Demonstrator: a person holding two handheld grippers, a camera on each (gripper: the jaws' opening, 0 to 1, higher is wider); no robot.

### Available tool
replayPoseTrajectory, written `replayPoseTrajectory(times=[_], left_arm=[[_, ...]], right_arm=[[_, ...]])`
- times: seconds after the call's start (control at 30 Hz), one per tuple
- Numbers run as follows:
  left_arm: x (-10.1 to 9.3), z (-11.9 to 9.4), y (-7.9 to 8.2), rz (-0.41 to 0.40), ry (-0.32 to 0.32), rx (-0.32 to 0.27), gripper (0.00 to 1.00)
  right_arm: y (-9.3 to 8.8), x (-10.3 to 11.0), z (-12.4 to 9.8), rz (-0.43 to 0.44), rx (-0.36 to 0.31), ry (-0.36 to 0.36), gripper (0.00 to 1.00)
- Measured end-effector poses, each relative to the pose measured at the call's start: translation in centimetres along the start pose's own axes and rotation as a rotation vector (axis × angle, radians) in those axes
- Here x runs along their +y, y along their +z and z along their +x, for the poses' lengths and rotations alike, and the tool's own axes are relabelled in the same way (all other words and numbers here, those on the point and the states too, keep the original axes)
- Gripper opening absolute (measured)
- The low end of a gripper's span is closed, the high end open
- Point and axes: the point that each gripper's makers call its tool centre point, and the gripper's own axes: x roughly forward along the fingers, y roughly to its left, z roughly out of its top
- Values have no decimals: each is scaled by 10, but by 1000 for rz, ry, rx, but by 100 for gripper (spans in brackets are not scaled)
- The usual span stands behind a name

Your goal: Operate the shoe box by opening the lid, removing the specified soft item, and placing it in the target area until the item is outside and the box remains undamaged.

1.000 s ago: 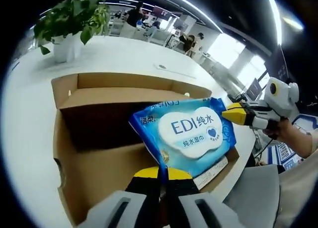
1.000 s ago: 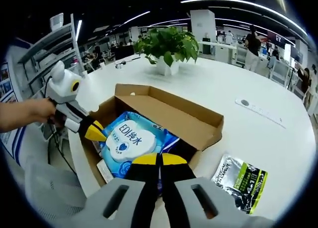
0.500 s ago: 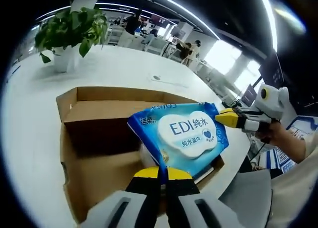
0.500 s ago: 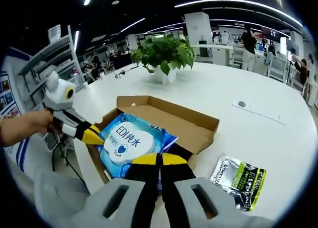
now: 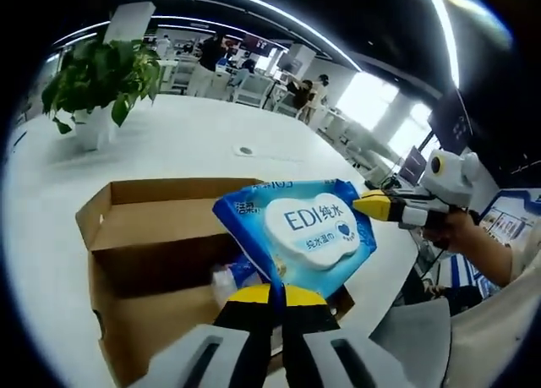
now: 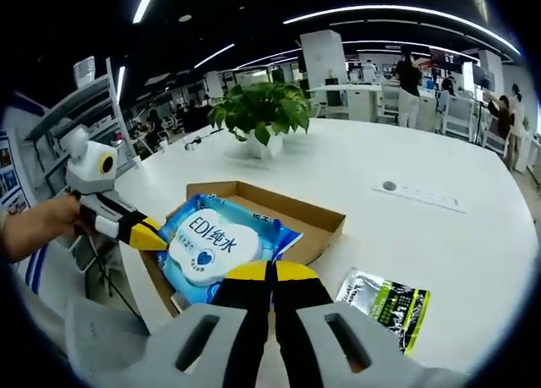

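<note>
Both grippers' jaws pinch opposite edges of the wipes pack [image 5: 302, 236], centre frame above the shoe box [image 5: 135, 261]; it looks soft, light, slippery.

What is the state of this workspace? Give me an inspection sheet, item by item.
Surface: white table.
Job's things: cardboard shoe box open; blue wet wipes pack held above it.
Clutter: green-black packet beside the box; potted plant.
Grippers: left hand-held gripper and right hand-held gripper each shut on a pack edge.
Cables: nothing seen.
Surroundings: open office, people in the background.
</note>
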Motion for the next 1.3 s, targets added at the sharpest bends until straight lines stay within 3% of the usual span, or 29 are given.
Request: replayPoseTrajectory(times=[0.27,1.3], left_arm=[[-18,13,14,46,-17,-5,0],[-80,75,36,121,-121,33,0]], right_arm=[[4,-20,-15,18,-17,-33,0],[-3,-97,-69,112,-62,-144,0]])
